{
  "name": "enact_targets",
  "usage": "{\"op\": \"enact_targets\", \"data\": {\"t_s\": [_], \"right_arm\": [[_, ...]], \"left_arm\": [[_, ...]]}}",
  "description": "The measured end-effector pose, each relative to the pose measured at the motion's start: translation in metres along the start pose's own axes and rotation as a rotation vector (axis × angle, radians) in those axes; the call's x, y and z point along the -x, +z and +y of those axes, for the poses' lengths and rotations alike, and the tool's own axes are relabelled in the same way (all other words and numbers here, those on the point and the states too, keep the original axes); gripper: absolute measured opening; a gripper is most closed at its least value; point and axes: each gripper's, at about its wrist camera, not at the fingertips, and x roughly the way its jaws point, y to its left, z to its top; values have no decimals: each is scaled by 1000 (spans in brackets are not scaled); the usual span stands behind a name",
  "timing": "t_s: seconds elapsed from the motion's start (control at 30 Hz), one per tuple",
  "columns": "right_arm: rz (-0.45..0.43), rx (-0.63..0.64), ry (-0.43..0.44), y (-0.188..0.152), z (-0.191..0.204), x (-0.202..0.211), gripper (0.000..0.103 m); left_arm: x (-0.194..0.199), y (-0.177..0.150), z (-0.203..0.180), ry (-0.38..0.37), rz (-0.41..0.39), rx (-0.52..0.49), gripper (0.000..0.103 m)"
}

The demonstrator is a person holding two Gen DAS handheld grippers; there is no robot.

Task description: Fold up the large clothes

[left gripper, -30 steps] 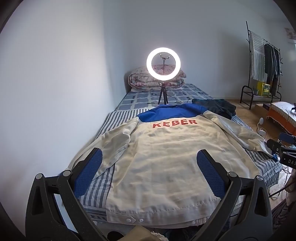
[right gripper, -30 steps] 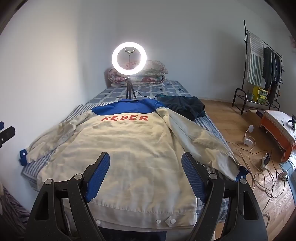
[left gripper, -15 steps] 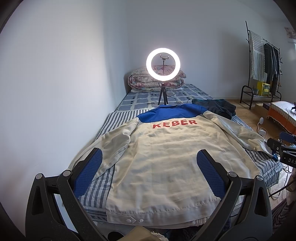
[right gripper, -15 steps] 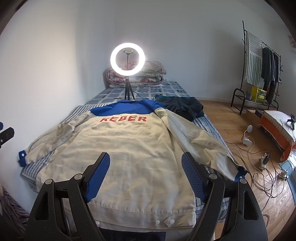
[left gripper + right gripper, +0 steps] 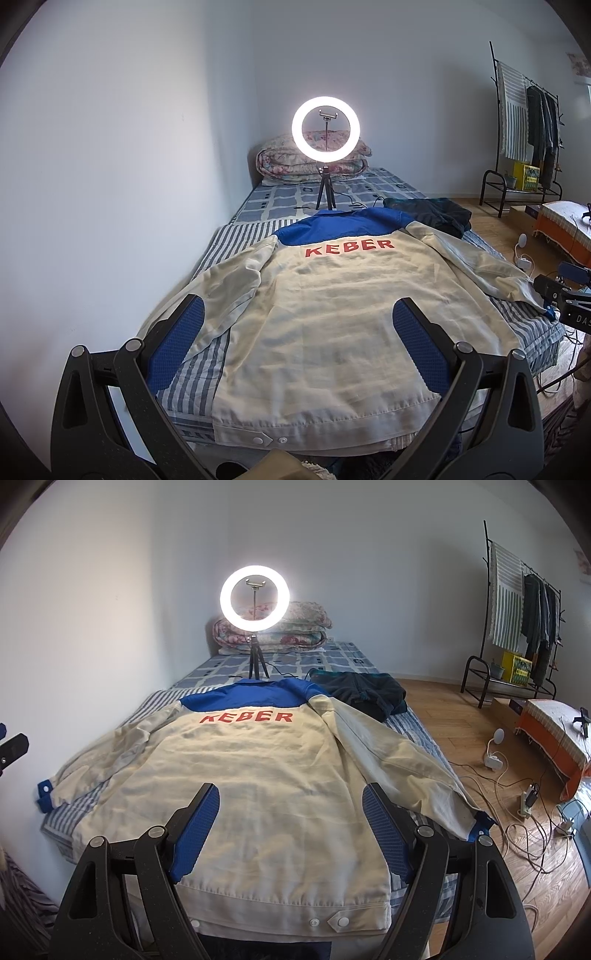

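The jacket [image 5: 332, 317] lies back-up, sleeves spread, on the bed [image 5: 280, 195] (red lettering toward the ring light [image 5: 325, 128] at its collar end). The left gripper [image 5: 295, 332] and right gripper [image 5: 290, 819] hover above its hem, jaws wide apart, holding nothing.

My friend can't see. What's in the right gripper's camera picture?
A big cream jacket with a blue top and red letters KEBER lies spread flat, back up, on a striped bed. The open right gripper hovers above its hem. Behind the jacket glows a ring light.
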Motion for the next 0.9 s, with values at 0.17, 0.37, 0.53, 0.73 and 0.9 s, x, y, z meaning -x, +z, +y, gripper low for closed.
{"op": "enact_targets", "data": {"t_s": [0.17, 0.37, 0.53, 0.73, 0.9], "right_arm": [[2, 0, 3, 0, 0, 0, 80], [3, -2, 0, 0, 0, 0, 80], [4, -1, 0, 0, 0, 0, 80], [4, -3, 0, 0, 0, 0, 80], [4, -2, 0, 0, 0, 0, 80]], "left_arm": [[0, 0, 0, 0, 0, 0, 103], [0, -1, -1, 1, -1, 0, 103], [1, 0, -1, 1, 0, -2, 103], [1, -1, -1, 2, -3, -2, 103], [1, 0, -2, 1, -1, -3, 103]]}}
